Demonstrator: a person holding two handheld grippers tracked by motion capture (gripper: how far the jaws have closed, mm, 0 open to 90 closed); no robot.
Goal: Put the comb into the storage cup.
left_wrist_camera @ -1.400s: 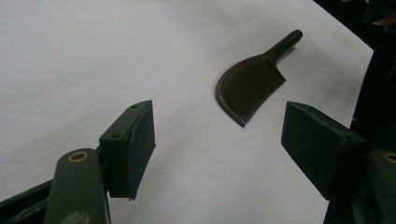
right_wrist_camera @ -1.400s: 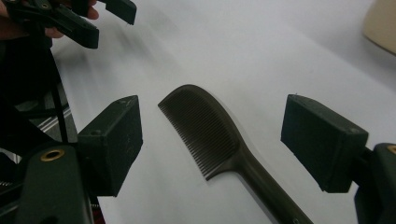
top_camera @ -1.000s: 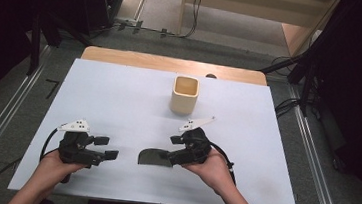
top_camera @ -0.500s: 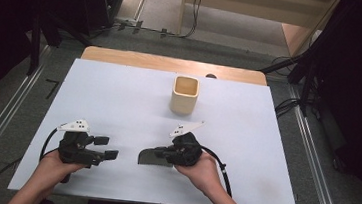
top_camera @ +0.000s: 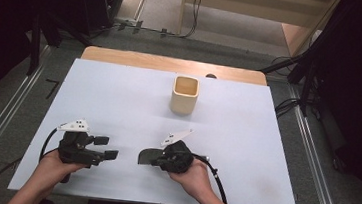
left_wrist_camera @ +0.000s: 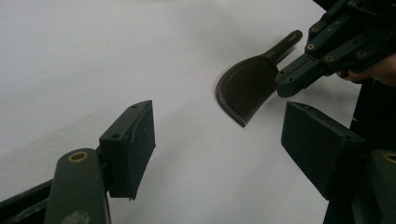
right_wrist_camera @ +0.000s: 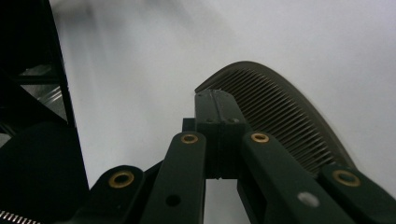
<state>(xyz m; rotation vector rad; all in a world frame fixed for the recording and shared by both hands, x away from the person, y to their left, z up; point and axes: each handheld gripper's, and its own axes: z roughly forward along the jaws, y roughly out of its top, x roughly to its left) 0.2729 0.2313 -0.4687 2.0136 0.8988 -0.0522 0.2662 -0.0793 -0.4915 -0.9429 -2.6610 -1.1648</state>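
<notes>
In the high view, a white tabletop (top_camera: 119,91) takes up the middle of the frame, with a wooden strip along its far edge. A cream square cup (top_camera: 185,95) stands upright in the upper middle of the sheet, open at the top, well apart from both hands.

In the lower left, the left hand (top_camera: 52,162) holds the left gripper (top_camera: 106,146), which points toward frame right. In the left gripper view its jaws stand wide apart with bare tabletop between them.

In the lower middle, the right hand (top_camera: 193,176) holds the right gripper (top_camera: 159,158), pointing toward frame left. A dark comb (top_camera: 146,156) lies flat on the tabletop just at its tip, between the two grippers. In the left gripper view the comb (left_wrist_camera: 246,88) sits at upper right, its teeth fanning down and its handle running up toward the top edge, and the right gripper (left_wrist_camera: 286,84) rests at the comb's edge. In the right gripper view the jaws are pressed together with no gap between them, and the comb (right_wrist_camera: 280,112) curves behind and to the right of their tips. Whether they pinch the comb, I cannot tell.
</notes>
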